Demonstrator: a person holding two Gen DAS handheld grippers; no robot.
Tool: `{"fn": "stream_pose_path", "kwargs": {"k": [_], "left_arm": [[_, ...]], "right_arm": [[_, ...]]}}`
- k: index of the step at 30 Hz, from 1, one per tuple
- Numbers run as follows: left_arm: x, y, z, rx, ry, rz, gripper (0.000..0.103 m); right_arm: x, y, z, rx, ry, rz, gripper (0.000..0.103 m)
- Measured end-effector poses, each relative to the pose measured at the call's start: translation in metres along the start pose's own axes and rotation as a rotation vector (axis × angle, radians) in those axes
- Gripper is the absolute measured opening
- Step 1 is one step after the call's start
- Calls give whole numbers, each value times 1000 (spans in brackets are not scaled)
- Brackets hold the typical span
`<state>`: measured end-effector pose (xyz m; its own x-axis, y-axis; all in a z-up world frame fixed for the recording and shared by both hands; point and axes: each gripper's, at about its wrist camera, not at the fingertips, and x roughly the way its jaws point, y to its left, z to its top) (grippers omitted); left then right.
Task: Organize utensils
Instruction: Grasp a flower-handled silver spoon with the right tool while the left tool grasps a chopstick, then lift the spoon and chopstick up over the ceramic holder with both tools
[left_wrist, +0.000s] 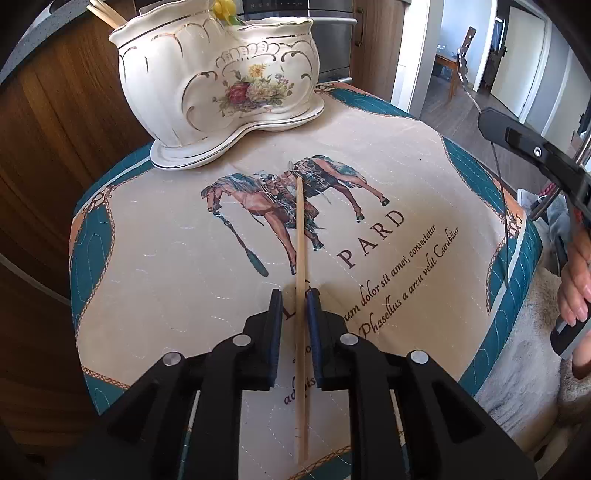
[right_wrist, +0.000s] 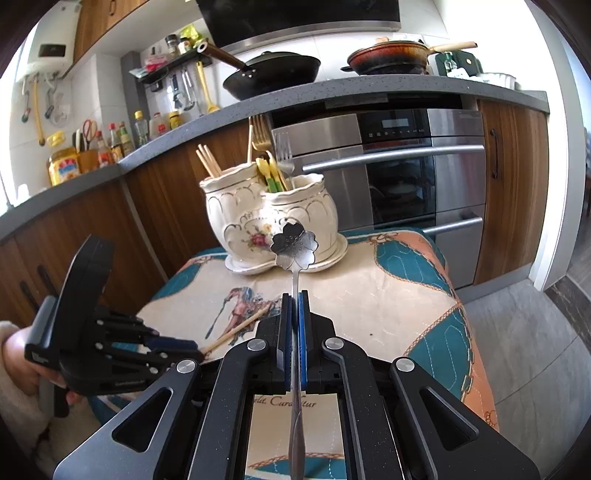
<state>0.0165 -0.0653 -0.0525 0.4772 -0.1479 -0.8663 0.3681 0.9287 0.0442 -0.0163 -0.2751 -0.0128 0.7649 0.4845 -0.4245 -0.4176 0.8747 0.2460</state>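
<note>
The left gripper (left_wrist: 294, 295) hangs low over the near part of the cloth with its jaws parted, a pale wooden chopstick (left_wrist: 300, 295) lying flat on the fabric in the gap between them; its right blue pad looks to be just against the stick, the left one stands clear. The right gripper (right_wrist: 294, 295) has its jaws clamped on the thin stem of a silver spoon (right_wrist: 294, 243), whose bowl is stamped as a five-petalled flower and sticks out ahead of the fingertips, raised above the cloth. The surface is a quilted cloth (left_wrist: 166, 295), beige in the middle with a printed horse and script lettering, bordered in teal and orange with rope motifs. At its far end stands a glossy white ceramic holder (right_wrist: 269, 218) on a matching saucer, scalloped at the rim, trimmed in gold, painted with a flower bouquet, and split into rounded compartments; more chopsticks (right_wrist: 208, 160) lean in the left one, while forks (right_wrist: 284, 149) and yellow-green handled pieces rise from the back. Beyond it runs a wood-fronted kitchen unit with a speckled grey countertop (right_wrist: 184, 127), a stainless oven (right_wrist: 402, 166), a black wok (right_wrist: 273, 74) and a reddish pan (right_wrist: 388, 55) on top, bottles and hanging tools at far left.
</note>
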Motion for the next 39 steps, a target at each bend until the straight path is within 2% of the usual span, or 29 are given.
{"fn": "stream_pose_path", "kwargs": {"k": [4, 5, 10, 14, 17, 25, 33, 39], "left_arm": [[-1, -2, -1, 4, -7, -10, 13], [-1, -3, -2, 9, -10, -21, 5], [-8, -1, -7, 12, -44, -40, 5], [-24, 0, -7, 8, -112, -61, 5], [-46, 6, -4, 0, -198, -76, 5], [-97, 27, 15, -26, -499, -84, 5], [-121, 62, 69, -126, -712, -109, 5], [-115, 82, 118, -167, -840, -96, 5]], "right_arm": [[2, 1, -2, -1, 6, -1, 4], [2, 1, -2, -1, 4, 0, 4], [-3, 2, 2, 4, -32, 11, 4], [-9, 2, 14, 21, -81, 19, 4], [-7, 6, 29, 9, -108, 7, 4], [11, 21, 81, -44, -194, -18, 4], [40, 23, 140, -38, -329, -41, 4], [62, 8, 168, 26, -387, -47, 4]]}}
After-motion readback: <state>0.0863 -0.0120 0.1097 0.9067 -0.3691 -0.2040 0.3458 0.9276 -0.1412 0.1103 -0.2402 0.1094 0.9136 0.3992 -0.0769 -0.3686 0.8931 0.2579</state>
